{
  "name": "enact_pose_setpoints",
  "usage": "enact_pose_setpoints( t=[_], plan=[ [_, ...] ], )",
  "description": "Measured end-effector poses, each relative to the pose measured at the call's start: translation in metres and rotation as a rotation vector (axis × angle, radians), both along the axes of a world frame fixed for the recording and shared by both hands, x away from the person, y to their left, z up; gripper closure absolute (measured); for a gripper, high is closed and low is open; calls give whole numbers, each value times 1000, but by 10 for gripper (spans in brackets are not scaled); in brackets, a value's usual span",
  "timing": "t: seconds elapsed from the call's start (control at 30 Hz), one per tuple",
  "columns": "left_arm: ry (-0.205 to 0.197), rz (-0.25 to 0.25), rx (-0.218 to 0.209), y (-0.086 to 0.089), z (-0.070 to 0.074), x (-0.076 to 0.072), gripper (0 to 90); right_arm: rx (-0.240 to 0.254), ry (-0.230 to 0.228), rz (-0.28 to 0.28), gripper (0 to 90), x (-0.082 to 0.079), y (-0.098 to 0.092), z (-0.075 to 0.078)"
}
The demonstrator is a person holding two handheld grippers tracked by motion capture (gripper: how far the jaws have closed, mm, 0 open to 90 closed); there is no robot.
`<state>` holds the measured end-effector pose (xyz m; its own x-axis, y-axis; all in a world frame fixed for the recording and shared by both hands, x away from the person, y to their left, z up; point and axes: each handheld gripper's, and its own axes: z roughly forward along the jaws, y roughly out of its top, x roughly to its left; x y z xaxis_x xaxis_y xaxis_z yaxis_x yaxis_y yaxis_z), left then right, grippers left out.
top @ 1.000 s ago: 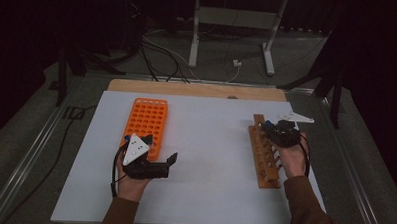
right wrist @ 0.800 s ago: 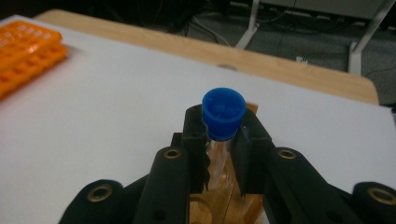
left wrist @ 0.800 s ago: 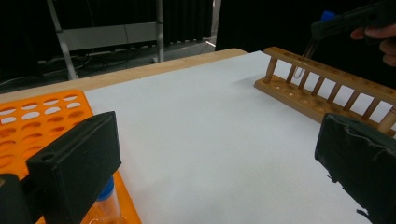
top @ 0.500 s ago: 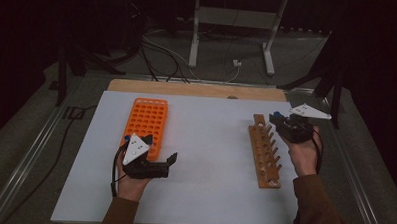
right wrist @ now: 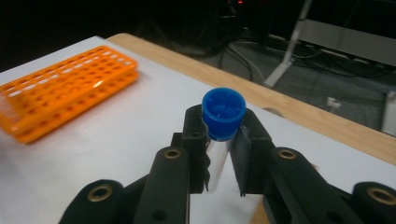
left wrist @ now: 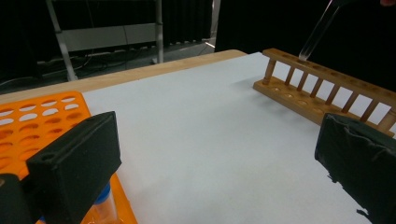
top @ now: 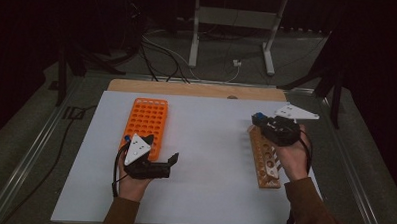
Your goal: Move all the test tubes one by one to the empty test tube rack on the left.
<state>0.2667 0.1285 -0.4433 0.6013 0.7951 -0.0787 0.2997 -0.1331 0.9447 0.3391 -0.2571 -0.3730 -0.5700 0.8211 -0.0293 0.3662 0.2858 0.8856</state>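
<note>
Start from the orange tube rack lying on the white surface. Your left hand-held gripper rests on the surface just beside the near right corner of that rack, its jaws spread wide with nothing between them. In the left gripper view a blue-capped tube sits in the orange rack's near corner, right behind the left jaw.

Well to the right of the orange rack lies the wooden tube rack, set lengthwise with its far end nearest your right hand. Your right hand-held gripper hangs above that far end, clamped on a clear test tube with a blue cap. The pads pinch the tube just under the cap. In the left gripper view the tube's round bottom hangs tilted, just above the wooden rack's top rail.
</note>
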Motion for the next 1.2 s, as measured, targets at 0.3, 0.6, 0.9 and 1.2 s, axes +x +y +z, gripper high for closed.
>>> enact_pose_setpoints(
  t=[0.3,0.6,0.9,1.2],
  plan=[
    [-10,-25,22,-13,1,-1,13,26,42,109,769,-13,37,-14],
    [4,-64,44,-30,-4,-2,41,9,87,244,769,-26,83,-27],
    [-15,-104,105,-49,-9,-7,253,30,105,337,768,-38,119,-30],
    [-22,-146,106,-52,-11,-9,572,41,127,388,768,-44,137,-33]
  ],
)
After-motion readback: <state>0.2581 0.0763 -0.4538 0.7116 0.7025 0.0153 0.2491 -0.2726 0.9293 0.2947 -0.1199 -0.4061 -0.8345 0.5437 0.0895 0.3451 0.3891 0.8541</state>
